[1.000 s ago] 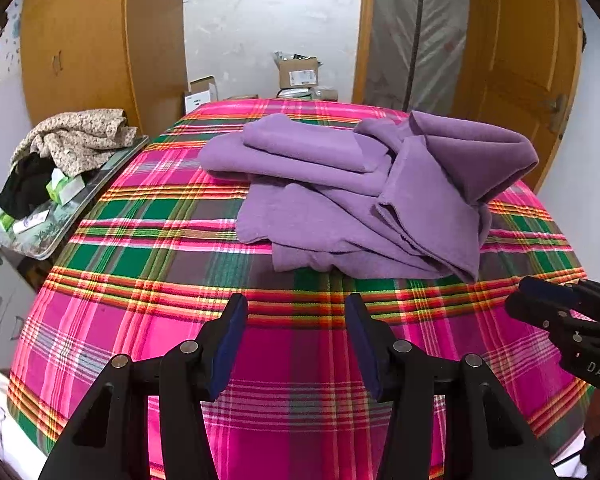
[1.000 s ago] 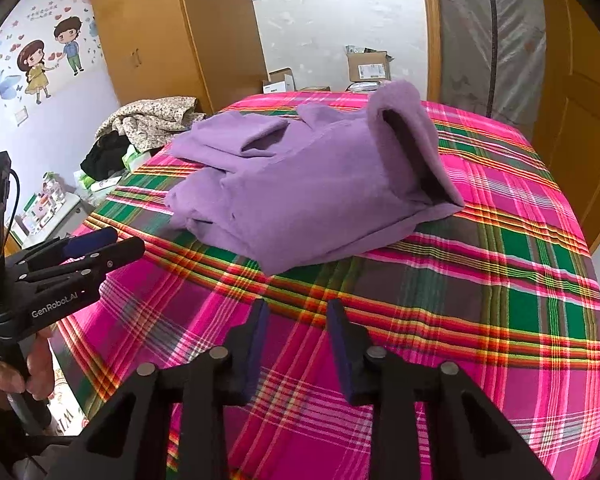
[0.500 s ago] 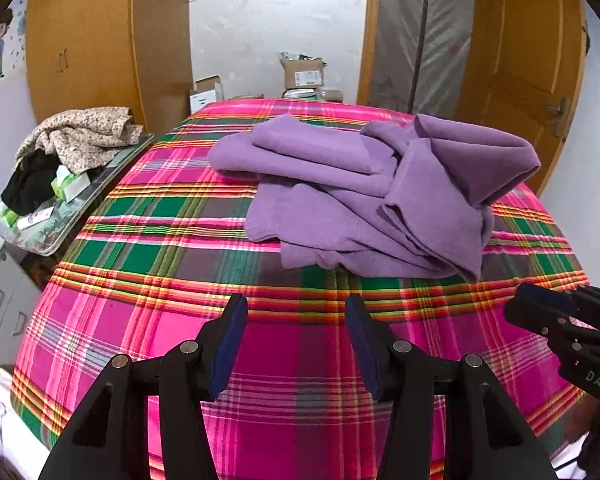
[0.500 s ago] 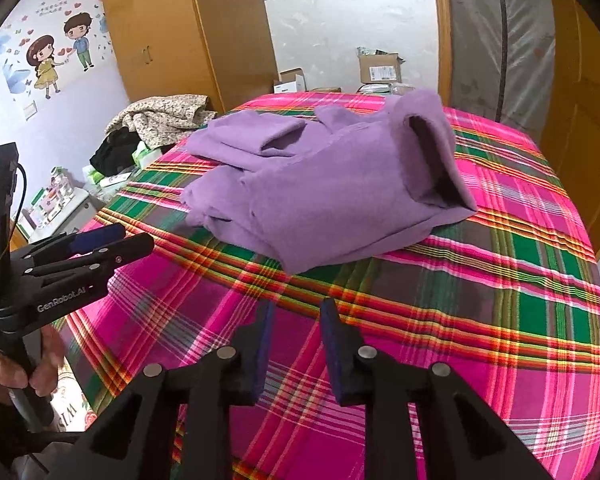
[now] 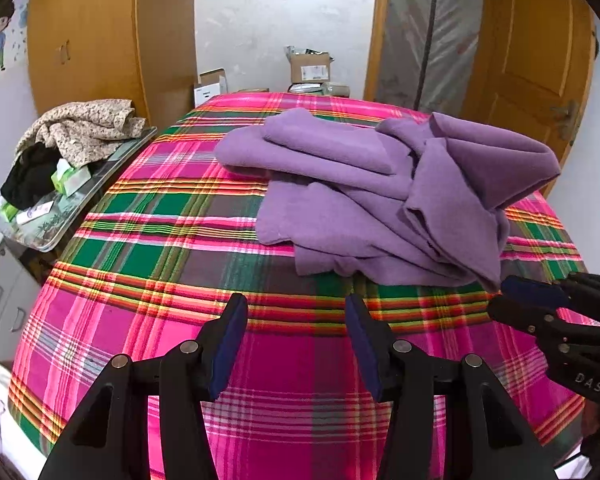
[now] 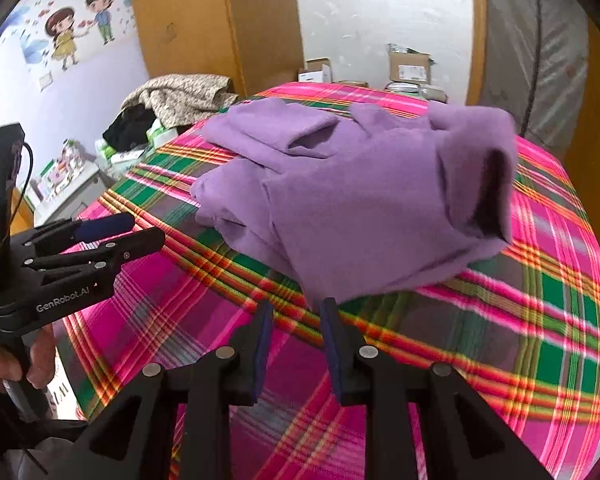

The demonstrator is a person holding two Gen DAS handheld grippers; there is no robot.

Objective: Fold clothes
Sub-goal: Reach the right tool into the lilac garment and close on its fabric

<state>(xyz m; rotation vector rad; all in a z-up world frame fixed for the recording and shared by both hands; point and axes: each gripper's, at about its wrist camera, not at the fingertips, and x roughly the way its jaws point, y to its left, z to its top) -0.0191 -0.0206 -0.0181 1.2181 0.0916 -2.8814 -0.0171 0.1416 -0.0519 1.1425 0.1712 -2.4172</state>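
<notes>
Garment [image 5: 380, 200], purple, lies crumpled on plaid bed [image 5: 148, 240], far half, one fold standing up at right. Left view: left gripper [image 5: 296, 312] hangs over bare plaid just short of garment's near edge, jaws spread, nothing between. Right gripper [image 5: 508, 300] pokes in from right, tips beside garment's near corner. Right view, blurred: right gripper [image 6: 296, 312] jaws apart, just been widening, empty; garment's near corner just past tips. Left gripper [image 6: 140, 232] at left, hand [image 6: 4, 360] on its handle.
</notes>
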